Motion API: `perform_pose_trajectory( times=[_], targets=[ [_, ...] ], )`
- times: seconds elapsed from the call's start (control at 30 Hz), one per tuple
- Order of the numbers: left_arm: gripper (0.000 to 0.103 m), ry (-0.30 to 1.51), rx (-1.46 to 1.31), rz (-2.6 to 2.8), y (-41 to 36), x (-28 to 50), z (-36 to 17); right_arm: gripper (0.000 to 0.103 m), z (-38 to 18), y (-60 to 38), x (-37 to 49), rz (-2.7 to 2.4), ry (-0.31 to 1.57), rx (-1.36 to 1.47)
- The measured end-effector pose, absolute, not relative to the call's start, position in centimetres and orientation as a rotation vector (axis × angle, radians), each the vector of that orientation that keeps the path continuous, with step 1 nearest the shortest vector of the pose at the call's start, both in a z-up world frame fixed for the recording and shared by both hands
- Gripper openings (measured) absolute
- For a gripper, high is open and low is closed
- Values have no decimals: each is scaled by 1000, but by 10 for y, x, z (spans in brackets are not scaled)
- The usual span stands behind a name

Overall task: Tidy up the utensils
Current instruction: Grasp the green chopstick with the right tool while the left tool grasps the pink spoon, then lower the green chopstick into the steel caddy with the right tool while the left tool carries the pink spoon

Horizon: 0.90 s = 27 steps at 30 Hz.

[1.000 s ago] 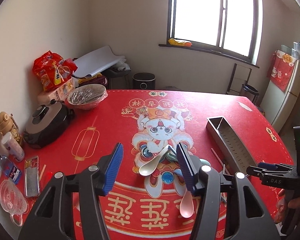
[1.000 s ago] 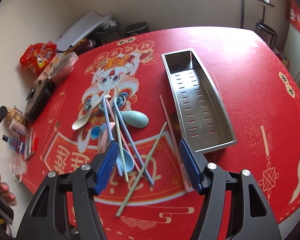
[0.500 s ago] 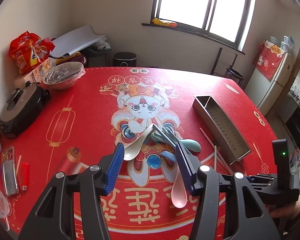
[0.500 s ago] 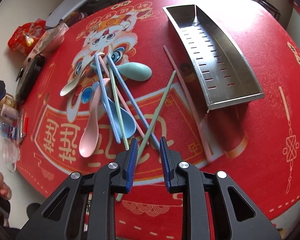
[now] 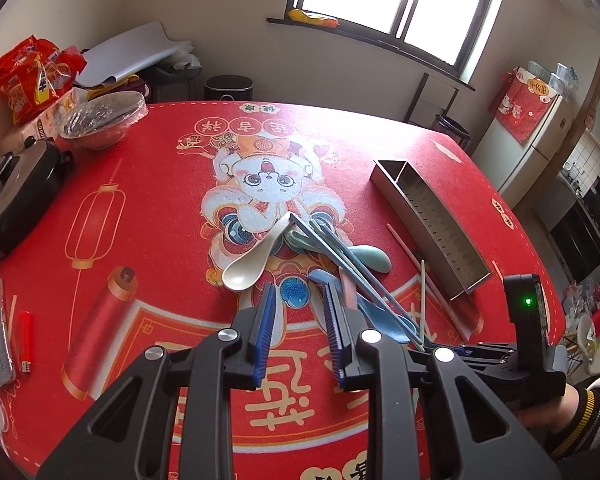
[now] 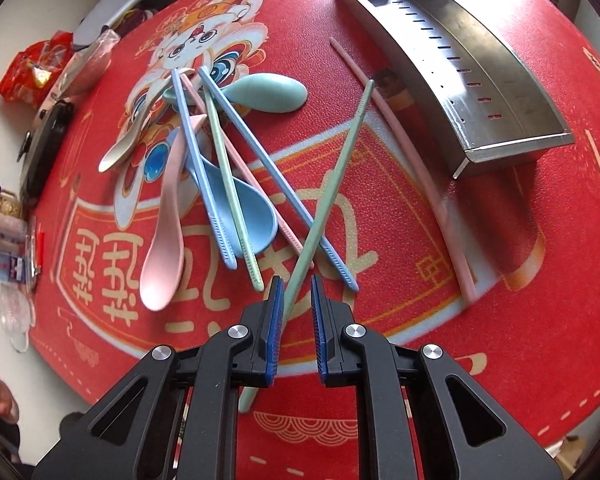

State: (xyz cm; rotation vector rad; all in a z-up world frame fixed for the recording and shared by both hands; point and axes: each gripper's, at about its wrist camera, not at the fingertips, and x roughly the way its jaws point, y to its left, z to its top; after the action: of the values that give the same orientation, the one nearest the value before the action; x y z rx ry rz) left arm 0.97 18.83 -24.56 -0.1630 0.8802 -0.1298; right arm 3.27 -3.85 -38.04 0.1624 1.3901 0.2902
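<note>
Nothing had been sorted: the tray (image 6: pixel 496 80) lay empty. Right tongs (image 6: pixel 296 286) were closing around a green chopstick (image 6: pixel 332 172), not yet gripped; left tongs (image 5: pixel 300 300) were narrowing, empty.

Red printed tablecloth (image 5: pixel 148 216). Black cooker (image 5: pixel 16 196) at 9 o'clock; film-covered bowl (image 5: pixel 102 118) and red snack bags (image 5: pixel 32 76) at 10; red lighter (image 5: pixel 25 336) at 8; refrigerator (image 5: pixel 540 148) at 2.
</note>
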Motion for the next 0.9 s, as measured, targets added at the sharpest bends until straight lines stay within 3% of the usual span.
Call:
perform_pose_trajectory(
  times=[0.2, 0.4, 0.9],
  targets=[
    [24, 894, -174, -137, 188, 8, -250, 13, -384, -37, 37, 289, 1397, 158],
    [24, 924, -182, -171, 178, 16, -261, 6, -376, -49, 36, 294, 1371, 177],
    [25, 1091, -222, -345, 139, 59, -338, 6, -326, -82, 27, 301, 1187, 181]
  ],
)
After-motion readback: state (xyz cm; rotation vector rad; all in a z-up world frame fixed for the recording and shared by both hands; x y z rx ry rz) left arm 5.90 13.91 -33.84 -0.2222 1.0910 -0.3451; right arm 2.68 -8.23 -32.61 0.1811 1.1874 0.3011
